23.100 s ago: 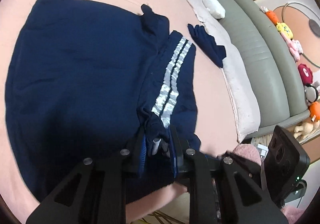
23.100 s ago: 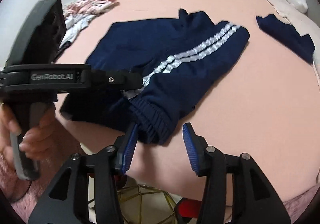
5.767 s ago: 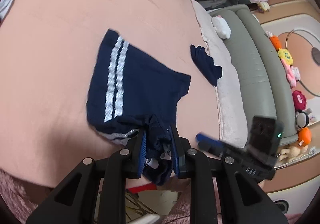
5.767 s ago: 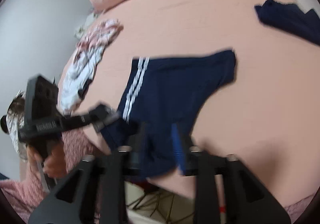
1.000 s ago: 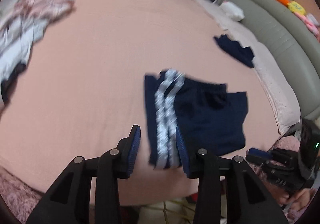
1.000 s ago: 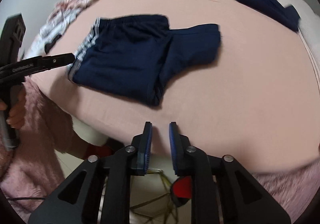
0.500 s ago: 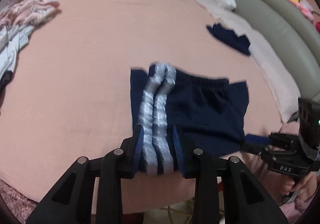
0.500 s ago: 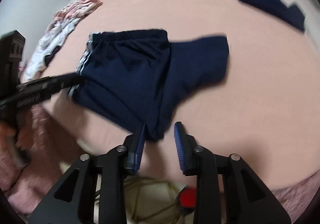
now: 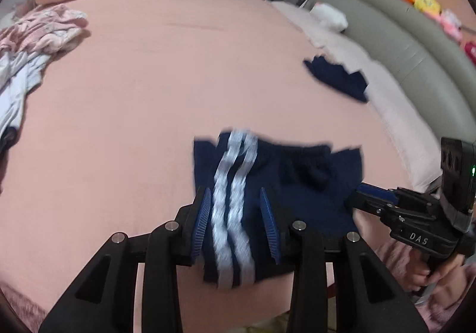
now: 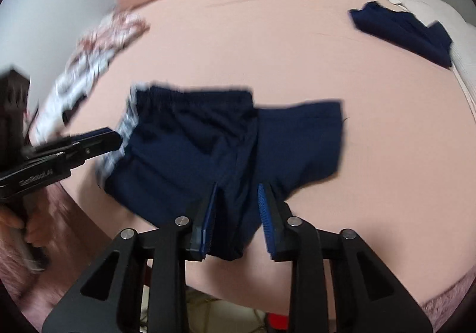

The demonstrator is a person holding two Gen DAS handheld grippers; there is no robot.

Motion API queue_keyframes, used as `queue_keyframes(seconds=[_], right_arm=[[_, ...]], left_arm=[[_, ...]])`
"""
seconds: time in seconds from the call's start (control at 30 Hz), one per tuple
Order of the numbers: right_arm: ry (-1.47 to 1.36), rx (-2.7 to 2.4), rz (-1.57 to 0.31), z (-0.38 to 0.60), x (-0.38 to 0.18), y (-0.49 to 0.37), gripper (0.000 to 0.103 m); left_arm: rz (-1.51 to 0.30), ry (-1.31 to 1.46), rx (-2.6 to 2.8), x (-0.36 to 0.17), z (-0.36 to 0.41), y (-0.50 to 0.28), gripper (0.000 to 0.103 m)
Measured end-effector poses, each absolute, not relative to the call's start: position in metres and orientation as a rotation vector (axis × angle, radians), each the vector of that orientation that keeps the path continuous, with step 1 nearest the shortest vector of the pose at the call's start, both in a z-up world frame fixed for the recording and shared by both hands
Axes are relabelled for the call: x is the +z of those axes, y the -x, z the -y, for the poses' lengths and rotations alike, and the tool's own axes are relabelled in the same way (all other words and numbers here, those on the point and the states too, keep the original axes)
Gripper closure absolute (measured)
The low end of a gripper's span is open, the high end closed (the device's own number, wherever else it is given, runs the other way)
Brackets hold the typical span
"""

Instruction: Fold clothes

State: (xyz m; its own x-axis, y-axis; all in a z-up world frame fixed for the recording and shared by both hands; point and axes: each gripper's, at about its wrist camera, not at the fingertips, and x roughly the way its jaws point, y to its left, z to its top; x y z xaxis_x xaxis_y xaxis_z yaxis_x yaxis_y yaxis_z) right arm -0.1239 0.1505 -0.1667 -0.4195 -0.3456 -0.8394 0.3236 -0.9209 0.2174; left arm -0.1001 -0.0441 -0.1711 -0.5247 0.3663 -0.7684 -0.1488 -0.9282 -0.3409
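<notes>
A pair of navy shorts point(image 9: 285, 184) with two white side stripes point(image 9: 230, 199) is lying near the front edge of a bed covered in a pink sheet point(image 9: 148, 80), already doubled over into a compact shape, with one flap point(image 10: 300, 136) sticking out past the main body on the right. A person is holding a gripper in each hand and bringing both to the near edge of the shorts. The left gripper point(image 9: 236, 226) is sitting with its blue pads spread on either side of the striped edge, the fabric lying between them but not yet squeezed (motion blur is softening the cloth here). The right gripper point(image 10: 236, 215) is likewise spread, its pads straddling the thick folded seam near the middle of the near edge. Judging by how the cloth is lying, some folding is showing in the shorts, and the protruding flap and loose near edge suggest at least one more fold or a tidying pull is remaining. A second small navy garment point(image 9: 336, 80) is lying well apart toward the far right of the bed, and a heap of pink and white patterned clothes point(image 9: 32, 44) is sitting at the far left, looking crumpled rather than folded, so more work seems to be waiting.
</notes>
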Motion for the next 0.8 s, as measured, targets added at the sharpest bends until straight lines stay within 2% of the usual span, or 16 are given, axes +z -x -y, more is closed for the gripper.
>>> queue_keyframes(seconds=[0.07, 0.2, 0.27, 0.3, 0.4, 0.47, 0.57, 0.67, 0.73, 0.8], right_arm=[[-1.360, -2.361, 0.004, -0.142, -0.161, 0.129, 0.073], [-1.301, -2.359, -0.075, -0.120, -0.159, 0.144, 0.073], [-1.351, -2.358, -0.133, -0.117, -0.176, 0.154, 0.073], [-1.390, -2.354, -0.114, -0.121, -0.183, 0.160, 0.073], [-1.429, -2.321, 0.245, -0.148, -0.180, 0.170, 0.073], [-1.392, -2.334, 0.331, -0.156, -0.172, 0.167, 0.073], [-1.337, -2.357, 0.262, -0.148, -0.165, 0.155, 0.067], [-1.389, -2.350, 0.162, -0.138, -0.178, 0.152, 0.066], [-1.451, -2.329, 0.175, -0.140, -0.187, 0.159, 0.066], [-1.431, -2.327, 0.299, -0.151, -0.177, 0.160, 0.066]], left_arm=[[0.313, 1.335, 2.480, -0.169, 0.035, 0.112, 0.066], [0.090, 1.407, 2.515, -0.186, 0.009, 0.129, 0.066], [0.134, 1.458, 2.535, -0.194, 0.016, 0.138, 0.066], [0.216, 1.448, 2.537, -0.192, 0.026, 0.138, 0.066], [0.462, 1.405, 2.531, -0.186, 0.055, 0.137, 0.060], [0.573, 1.337, 2.519, -0.181, 0.063, 0.131, 0.056], [0.447, 1.351, 2.524, -0.184, 0.049, 0.130, 0.056], [0.299, 1.477, 2.542, -0.200, 0.034, 0.138, 0.056], [0.393, 1.487, 2.553, -0.197, 0.043, 0.140, 0.056], [0.465, 1.432, 2.569, -0.186, 0.051, 0.136, 0.056]])
